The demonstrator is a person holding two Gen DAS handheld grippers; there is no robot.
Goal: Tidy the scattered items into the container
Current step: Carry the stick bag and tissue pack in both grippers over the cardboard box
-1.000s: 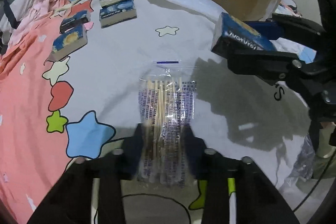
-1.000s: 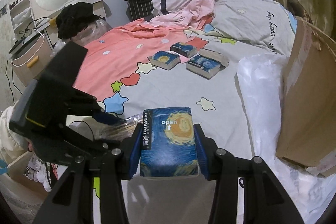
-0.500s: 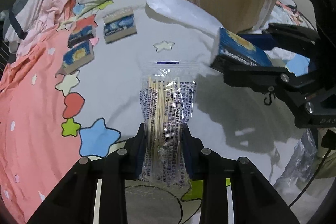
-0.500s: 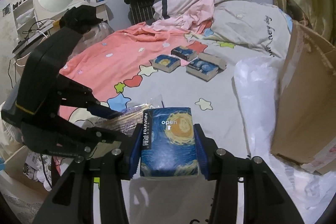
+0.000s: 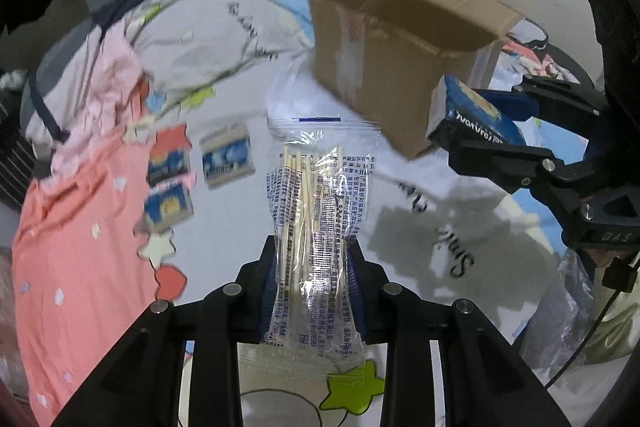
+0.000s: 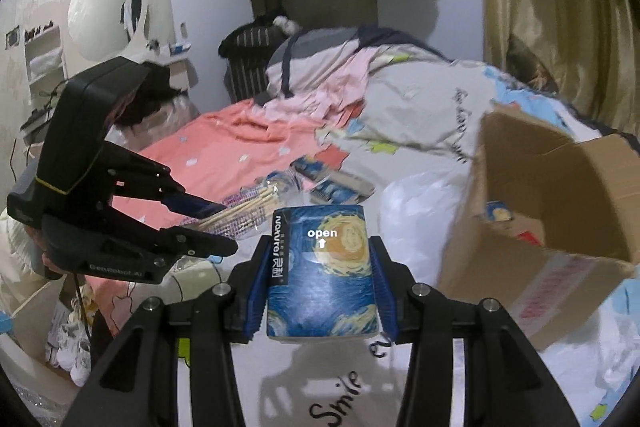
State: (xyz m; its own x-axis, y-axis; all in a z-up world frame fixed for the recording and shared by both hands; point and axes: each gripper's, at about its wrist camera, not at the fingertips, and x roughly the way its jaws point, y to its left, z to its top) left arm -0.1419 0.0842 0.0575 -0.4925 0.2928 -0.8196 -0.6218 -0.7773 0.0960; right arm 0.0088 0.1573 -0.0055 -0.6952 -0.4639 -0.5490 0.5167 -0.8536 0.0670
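The clear bag of wooden sticks (image 5: pixel 316 211) is pinched in the left tongs (image 5: pixel 312 267), short of the cardboard box (image 5: pixel 396 67); the blue tissue pack (image 6: pixel 324 267) is clamped in the right tongs (image 6: pixel 320 287) beside the box; three packs (image 5: pixel 226 161) lie on the bed (image 5: pixel 240 227), well left of it.
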